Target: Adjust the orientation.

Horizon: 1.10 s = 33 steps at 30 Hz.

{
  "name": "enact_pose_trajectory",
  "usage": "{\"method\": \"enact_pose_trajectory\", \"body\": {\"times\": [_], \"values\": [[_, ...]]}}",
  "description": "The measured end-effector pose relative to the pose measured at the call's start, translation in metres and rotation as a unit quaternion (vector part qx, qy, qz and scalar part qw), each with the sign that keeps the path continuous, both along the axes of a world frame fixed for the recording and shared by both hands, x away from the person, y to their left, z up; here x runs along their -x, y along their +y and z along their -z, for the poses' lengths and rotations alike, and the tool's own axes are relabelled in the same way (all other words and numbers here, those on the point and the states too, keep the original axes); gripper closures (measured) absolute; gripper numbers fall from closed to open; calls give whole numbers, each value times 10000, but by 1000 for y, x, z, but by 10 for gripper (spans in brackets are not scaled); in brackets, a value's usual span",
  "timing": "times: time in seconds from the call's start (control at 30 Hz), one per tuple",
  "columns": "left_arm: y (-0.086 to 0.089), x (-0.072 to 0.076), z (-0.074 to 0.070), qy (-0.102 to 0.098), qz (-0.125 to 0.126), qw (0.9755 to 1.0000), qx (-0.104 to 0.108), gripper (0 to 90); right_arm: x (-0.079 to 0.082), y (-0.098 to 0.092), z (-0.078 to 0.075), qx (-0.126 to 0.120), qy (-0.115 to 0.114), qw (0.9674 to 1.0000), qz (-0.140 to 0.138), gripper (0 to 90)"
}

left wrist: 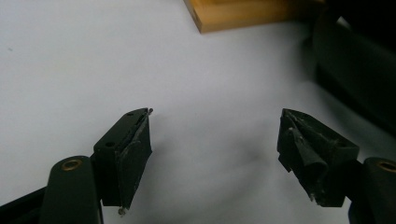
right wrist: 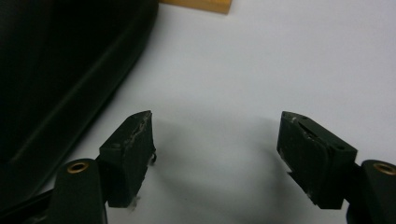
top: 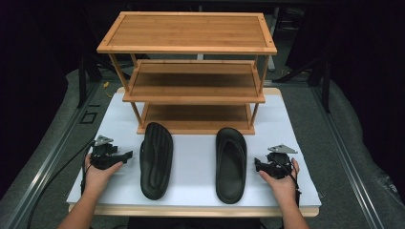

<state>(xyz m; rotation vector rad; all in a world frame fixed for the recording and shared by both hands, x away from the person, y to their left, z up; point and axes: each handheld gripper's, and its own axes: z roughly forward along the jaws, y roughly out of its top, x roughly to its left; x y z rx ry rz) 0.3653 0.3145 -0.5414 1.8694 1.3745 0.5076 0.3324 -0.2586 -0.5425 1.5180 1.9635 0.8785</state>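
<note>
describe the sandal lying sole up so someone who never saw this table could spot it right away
Start at the three-tier bamboo shoe rack at the back of the white table. Two black sandals lie in front of it; take the left sandal, nearest the left gripper. It shows a ribbed sole, while the right sandal shows its strap.

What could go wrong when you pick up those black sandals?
1. The left sandal lies sole up, so it may need flipping and could slip from the left gripper.
2. The right sandal is wide and smooth; the right gripper, open beside it, might pinch only its edge and drop it.
3. The rack stands close behind both; a lifted sandal could bump a shelf edge.
</note>
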Motion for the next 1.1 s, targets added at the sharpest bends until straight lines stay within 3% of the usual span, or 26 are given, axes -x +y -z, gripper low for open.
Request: {"method": "enact_pose_trajectory", "body": {"times": [0.1, 0.13, 0.2, 0.4, 0.73, 1.1], "values": [[0, 5, -6, -158, 26, 9998, 149, 263, 3, 0, -4, -39, -141, 9998, -101, 298], [-2, 9, -10, -228, 49, 9996, 167, 263, 6, 2, -7, 122, -226, 9997, 34, 297], [-7, 16, -15, -349, 178, 9990, 201, 278, 12, 4, -13, 10, -429, 9991, -54, 321], [-15, 22, -20, -418, 297, 9986, 108, 306, 19, 8, -22, -12, -719, 9974, -26, 343], [-17, 23, -18, -348, 401, 9984, 211, 312, 19, 5, -21, -216, -674, 9974, -113, 380], [-18, 20, -16, -351, 361, 9985, 197, 312, 17, 2, -18, -244, -634, 9977, 16, 376]]}}
